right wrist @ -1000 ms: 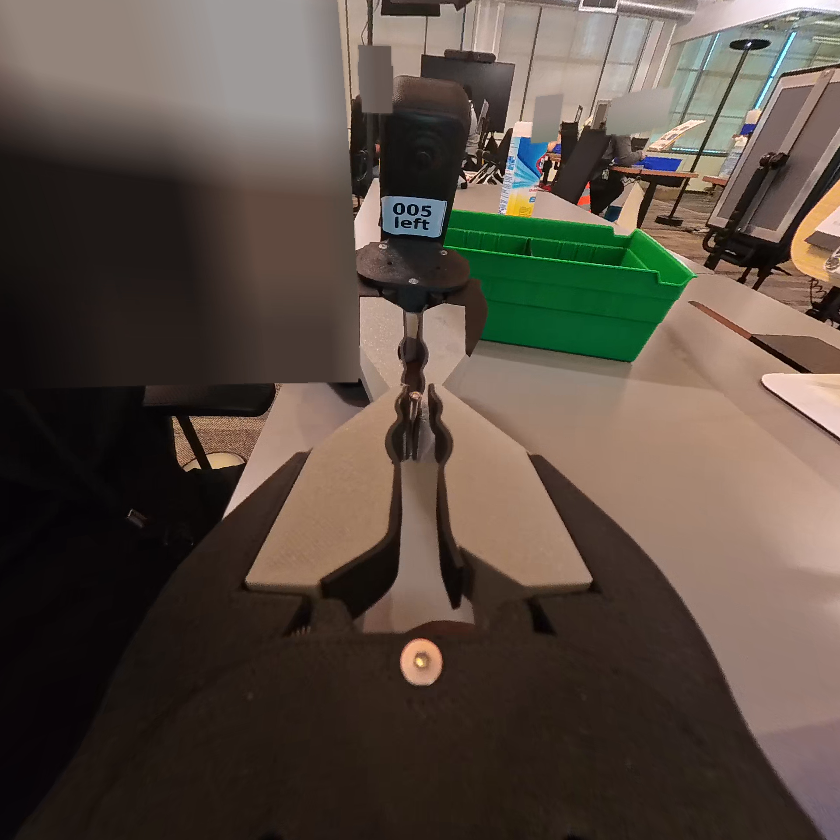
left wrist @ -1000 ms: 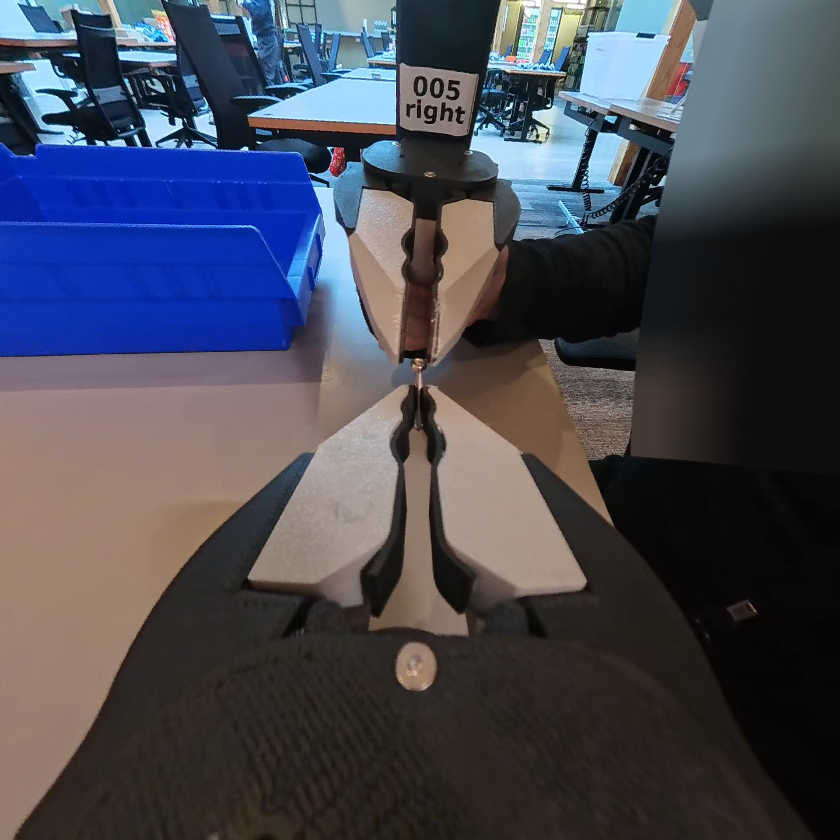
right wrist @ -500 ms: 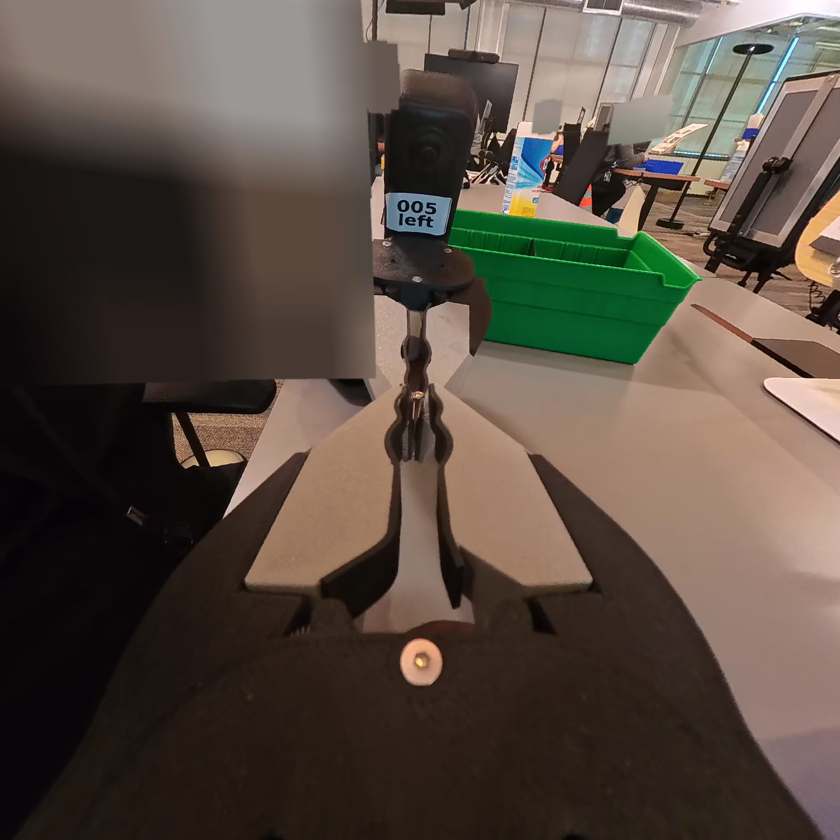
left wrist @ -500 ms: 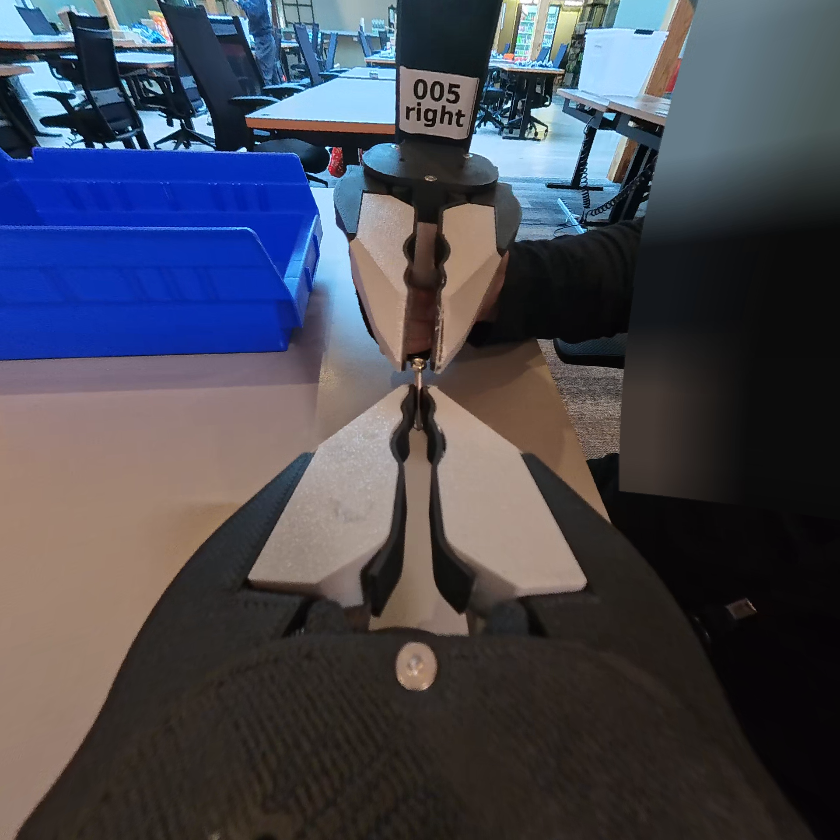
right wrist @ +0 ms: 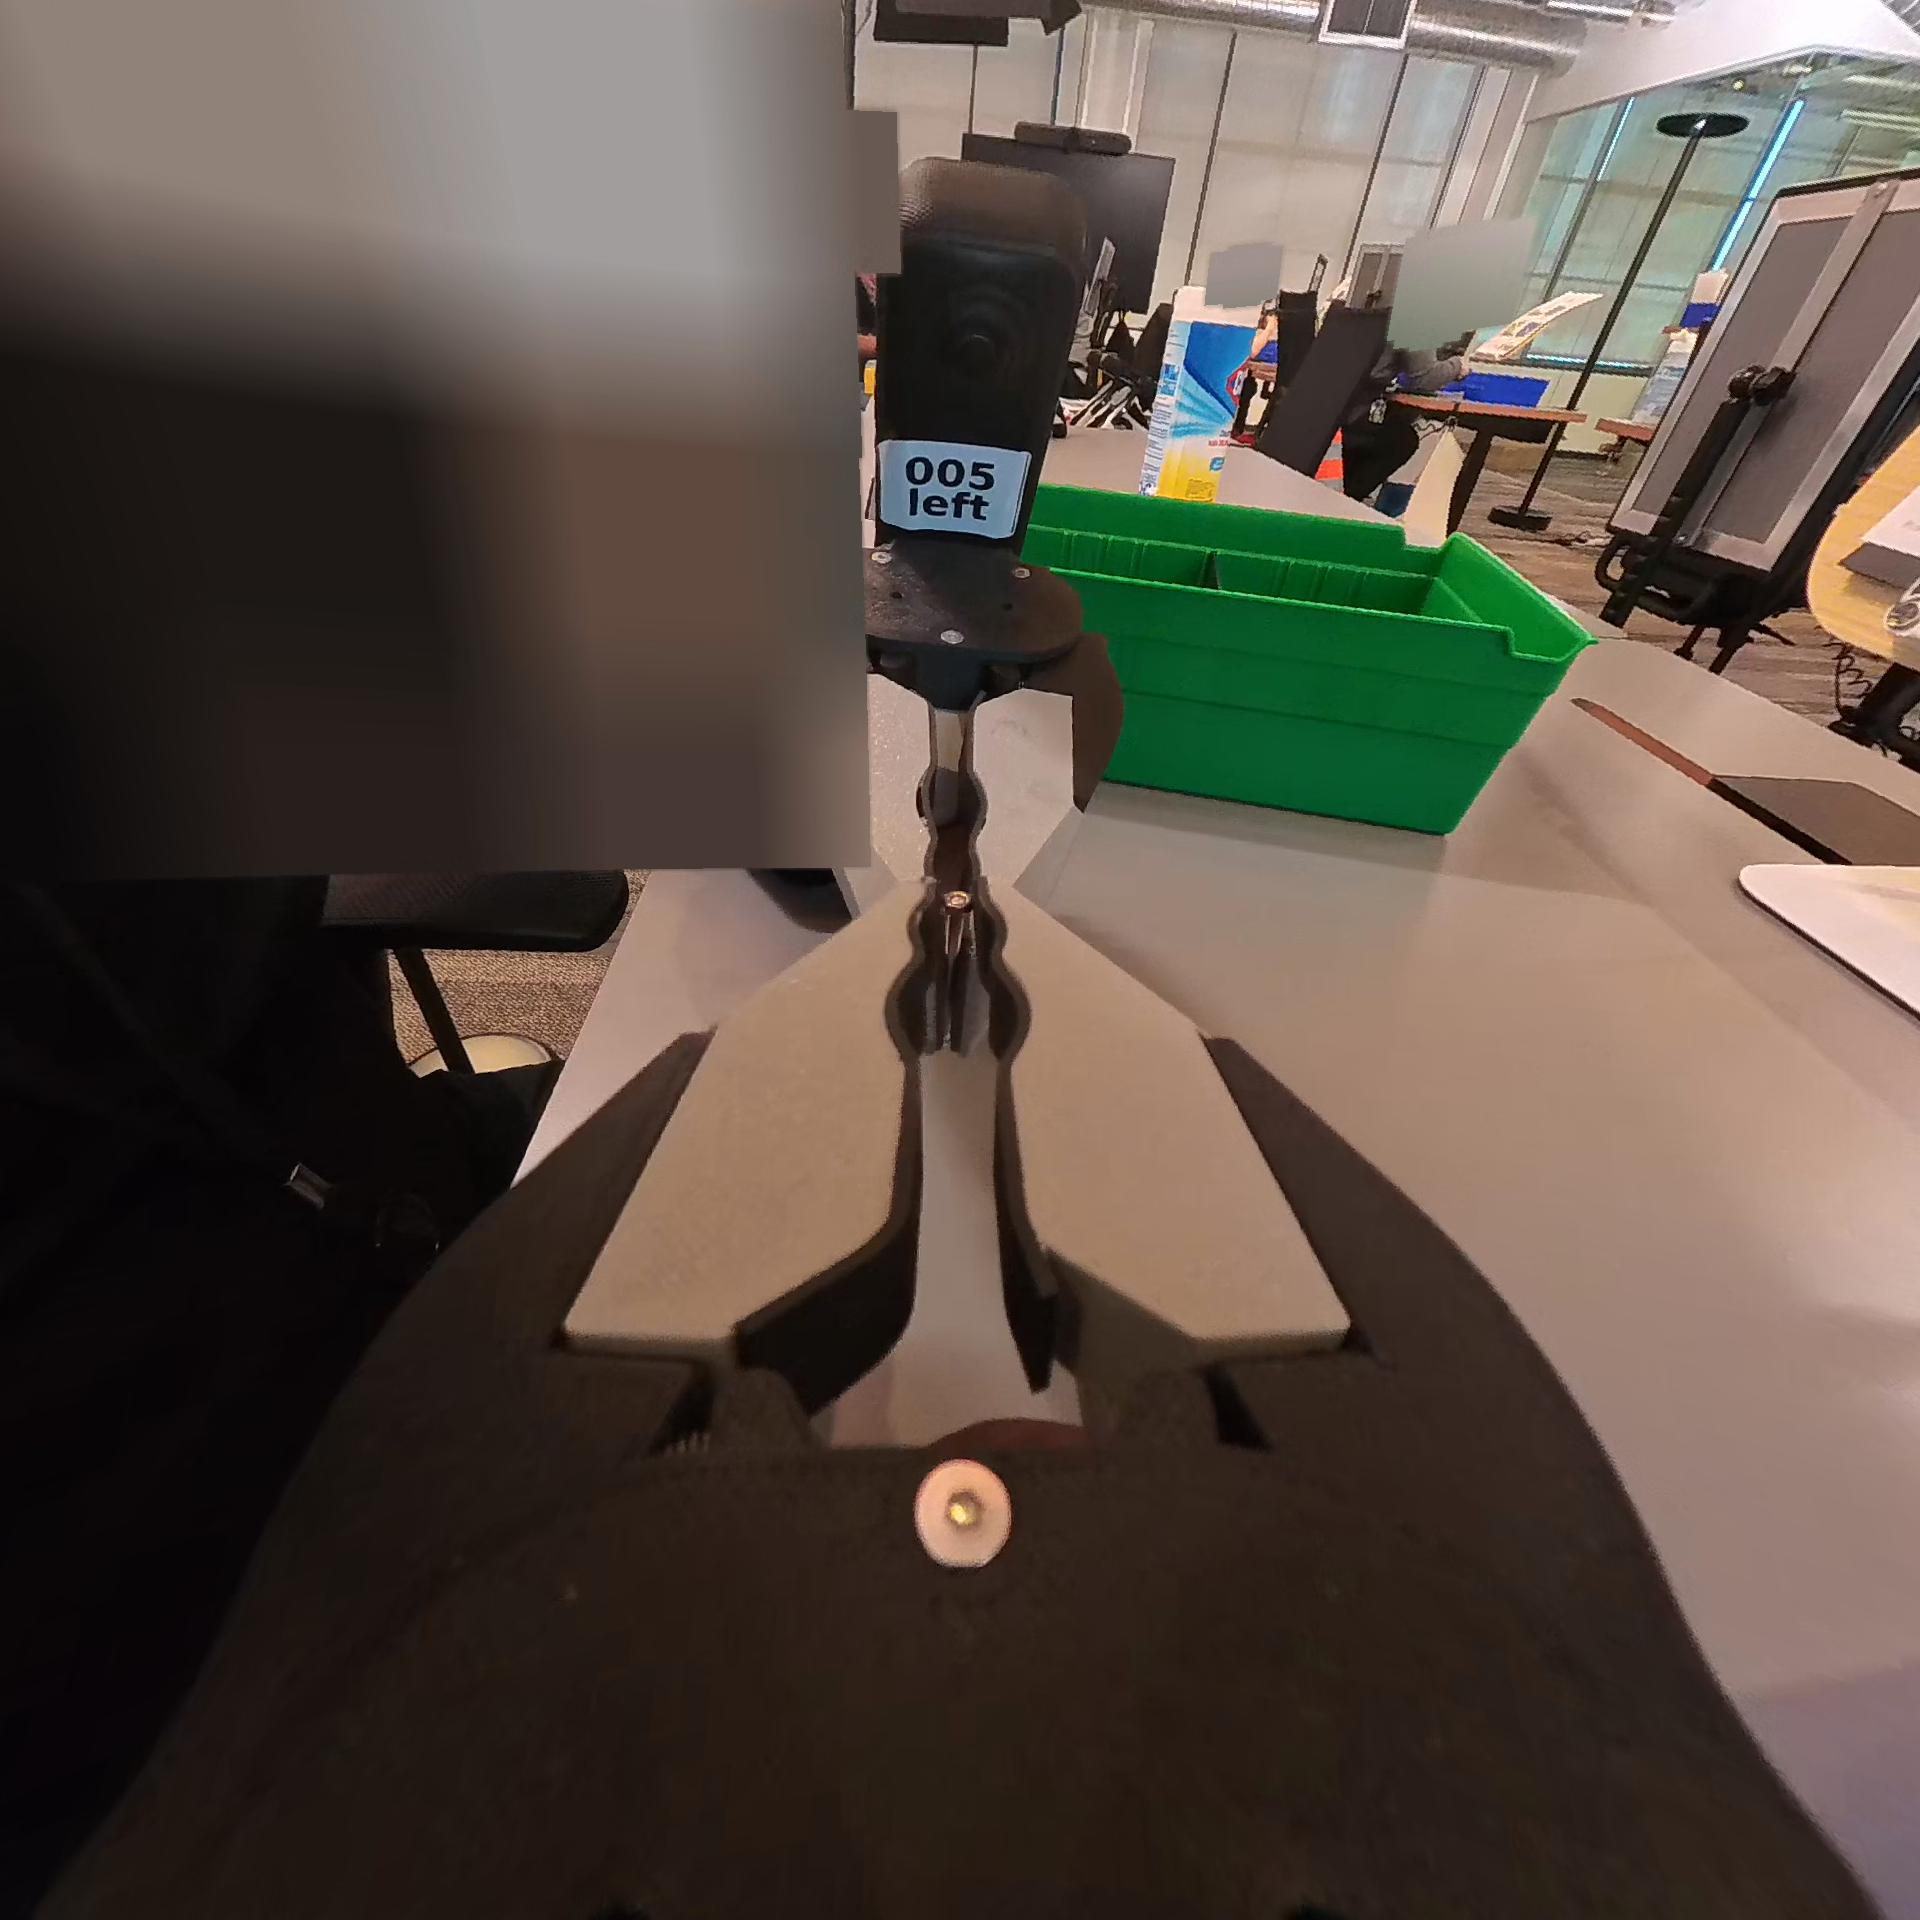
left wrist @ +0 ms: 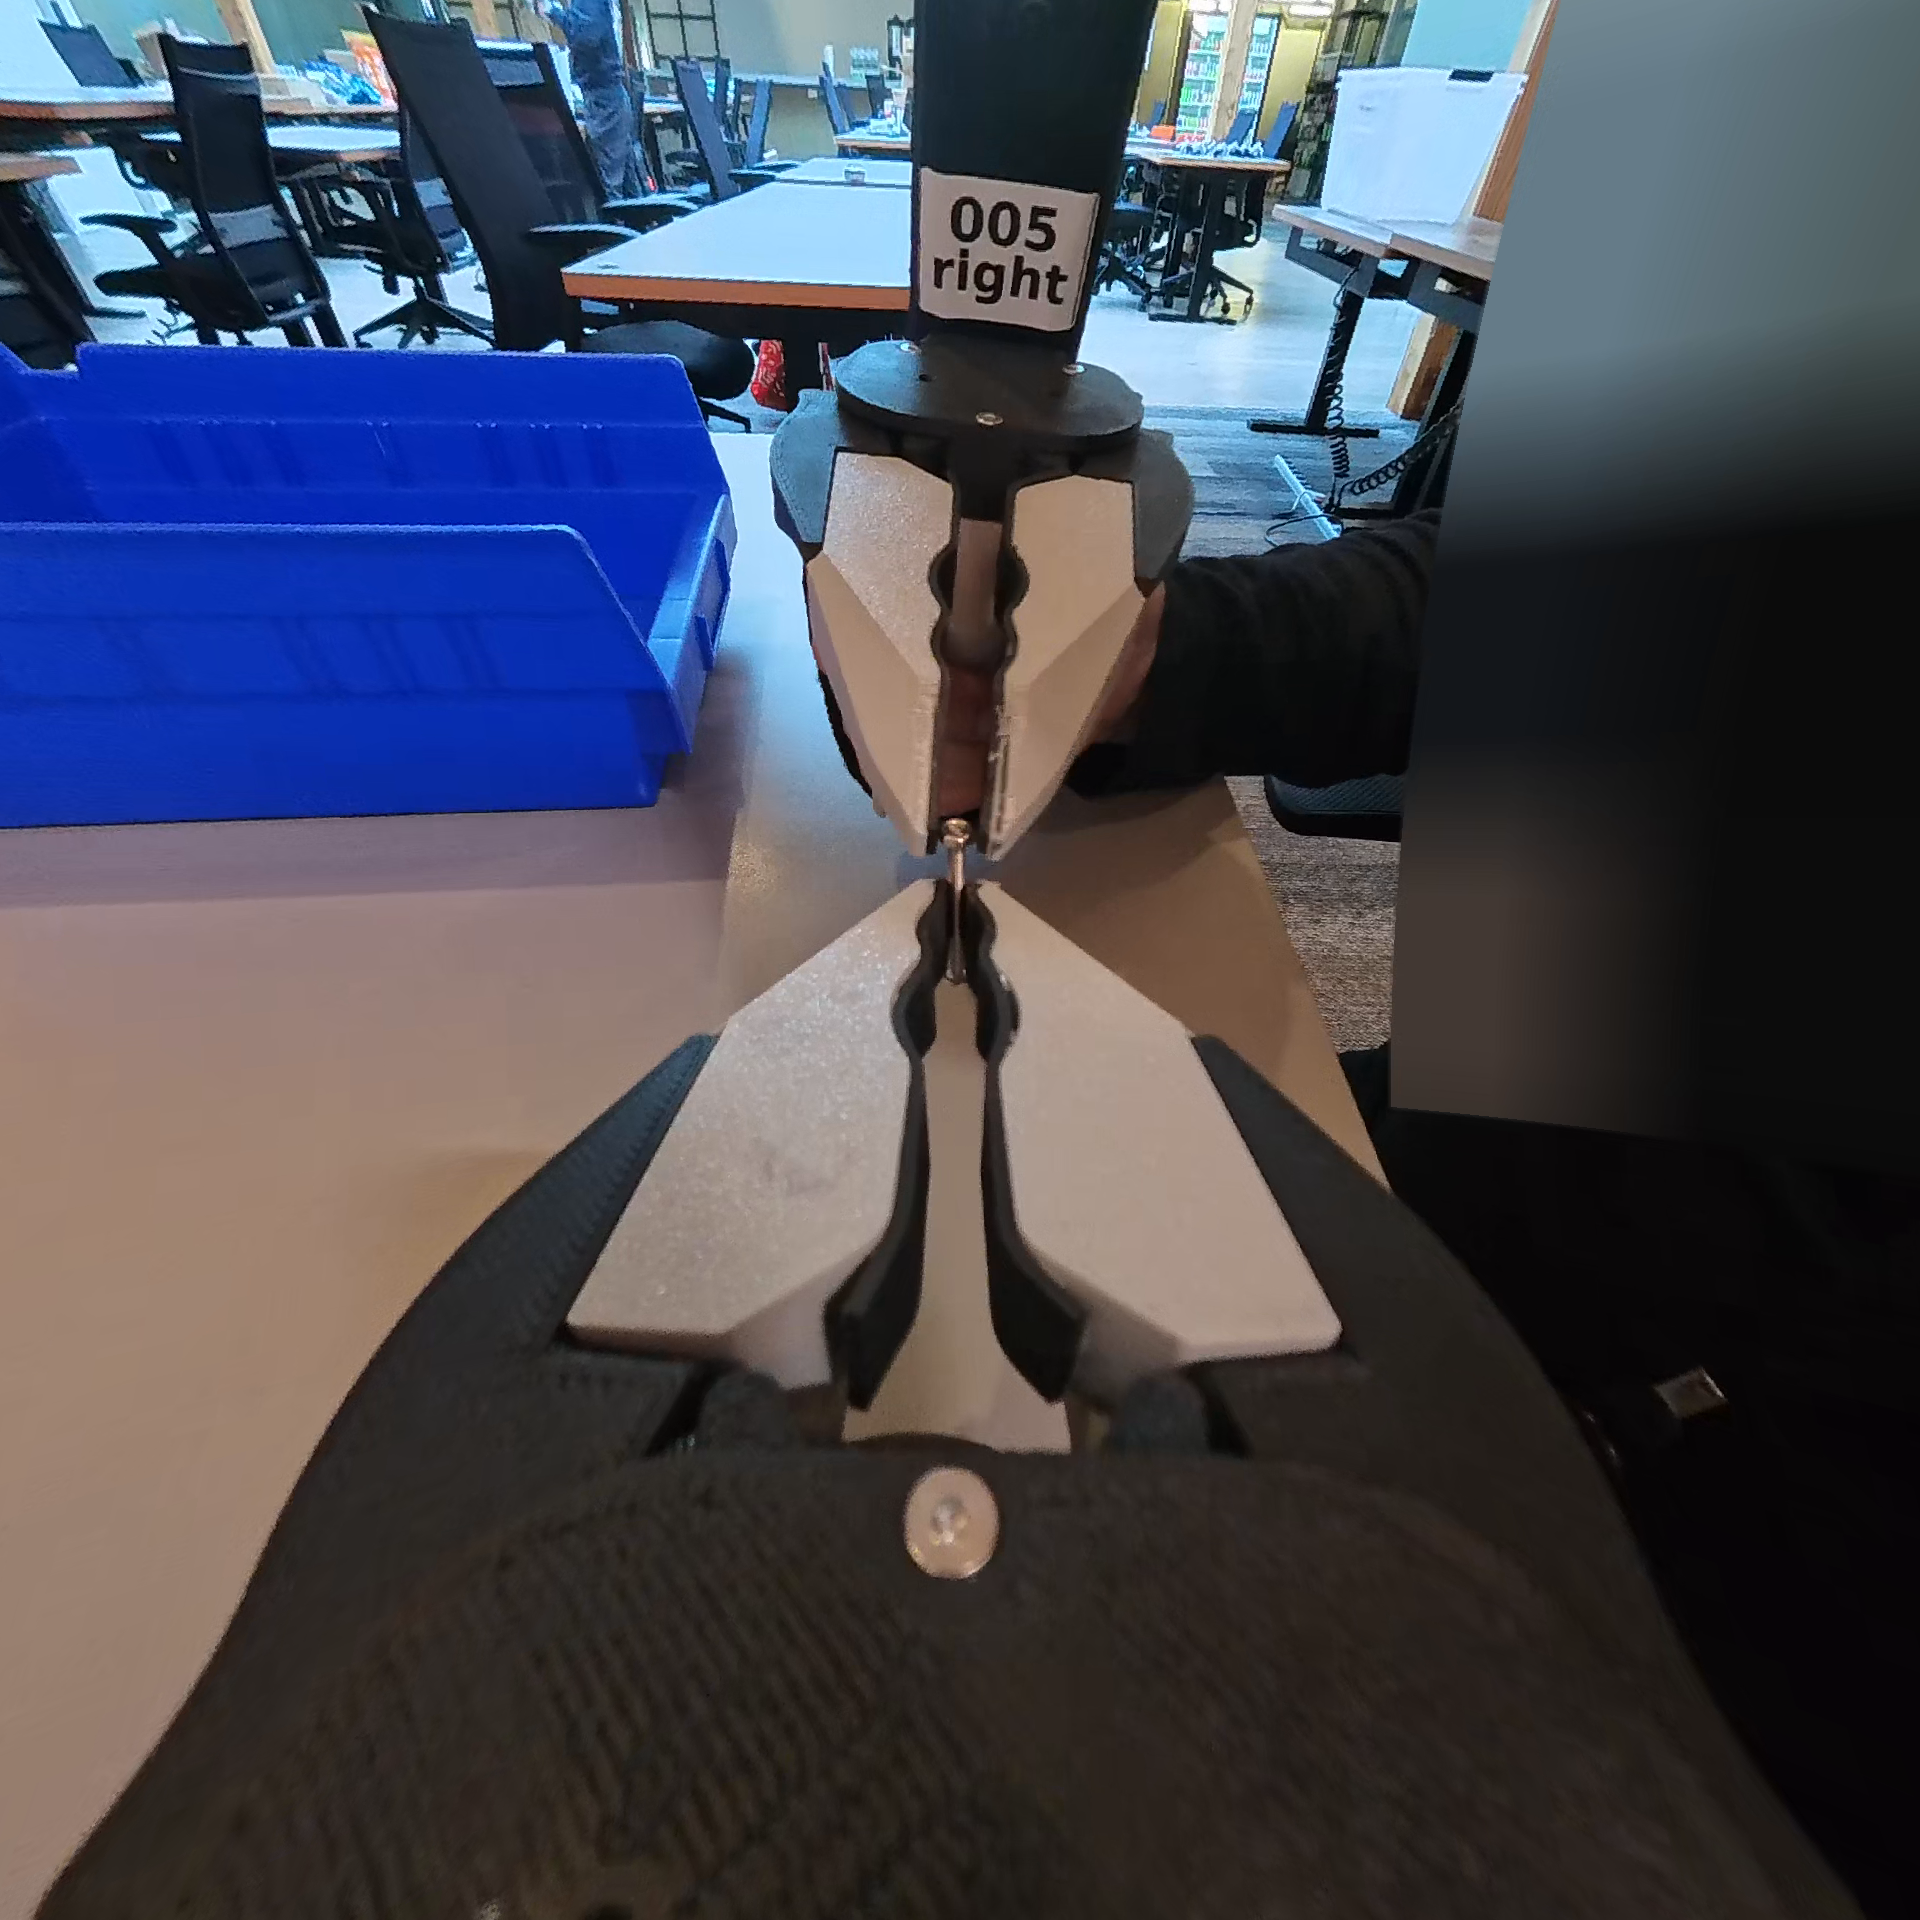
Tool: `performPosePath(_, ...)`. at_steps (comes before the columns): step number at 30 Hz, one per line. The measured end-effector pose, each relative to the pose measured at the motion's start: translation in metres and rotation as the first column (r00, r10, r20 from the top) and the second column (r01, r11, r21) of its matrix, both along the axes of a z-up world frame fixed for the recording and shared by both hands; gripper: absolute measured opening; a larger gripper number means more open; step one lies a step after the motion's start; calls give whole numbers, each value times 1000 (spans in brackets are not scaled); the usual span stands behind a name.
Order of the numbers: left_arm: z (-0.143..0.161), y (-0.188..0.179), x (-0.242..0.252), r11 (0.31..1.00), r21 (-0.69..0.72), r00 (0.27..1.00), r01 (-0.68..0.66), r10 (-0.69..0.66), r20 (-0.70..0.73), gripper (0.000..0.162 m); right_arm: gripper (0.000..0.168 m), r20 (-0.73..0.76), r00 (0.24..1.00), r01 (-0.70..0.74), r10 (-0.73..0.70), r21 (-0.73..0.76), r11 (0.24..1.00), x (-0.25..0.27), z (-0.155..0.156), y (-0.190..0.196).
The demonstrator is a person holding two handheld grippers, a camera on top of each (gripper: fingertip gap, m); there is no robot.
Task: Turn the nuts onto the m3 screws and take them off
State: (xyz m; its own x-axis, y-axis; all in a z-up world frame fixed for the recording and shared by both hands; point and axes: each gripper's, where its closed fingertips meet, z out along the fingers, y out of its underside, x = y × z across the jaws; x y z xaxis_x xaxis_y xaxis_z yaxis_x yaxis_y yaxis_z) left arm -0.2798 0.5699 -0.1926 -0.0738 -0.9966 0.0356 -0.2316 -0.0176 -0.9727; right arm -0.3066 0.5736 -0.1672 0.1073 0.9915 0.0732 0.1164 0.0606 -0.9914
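right at the tips, the left gripper (left wrist: pixel 954 940) is clamped on the screw (left wrist: pixel 954 914), which pokes toward 12 o'clock into the right gripper (left wrist: pixel 958 831), pinched on what looks like the nut (left wrist: pixel 956 828). i'd keep both dead in line and twist gently. blue bin (left wrist: pixel 343 592) sits at 10 o'clock.

Your left gripper (left wrist: pixel 954 914) has grainy matt white plastic fingers; the screw (left wrist: pixel 953 899) is shiny metal. Both bins, blue (left wrist: pixel 343 582) and green (right wrist: pixel 1299 675), look like smooth plastic, the table (right wrist: pixel 1403 1039) matt.
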Motion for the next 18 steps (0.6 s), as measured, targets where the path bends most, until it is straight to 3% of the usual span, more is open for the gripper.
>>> performPosePath(6,0,2,0,1000,23,1000,-17,17,0,0,2,3,999,38,-38,20,999,0,0,2)
performPosePath(11,-1,16,0,990,72,993,-117,119,-15,0,2,19,974,222,-224,65,973,1,-1,15)
performPosePath(13,-2,25,-1,980,94,983,-177,180,-21,0,2,4,936,352,-352,24,936,0,-3,24)
performPosePath(16,-12,40,-3,954,136,958,-266,277,-70,0,2,4,812,584,-584,-48,811,0,-13,39)
performPosePath(18,-15,42,-2,957,102,956,-273,282,-78,0,3,13,755,656,-656,-17,755,-3,-16,43)
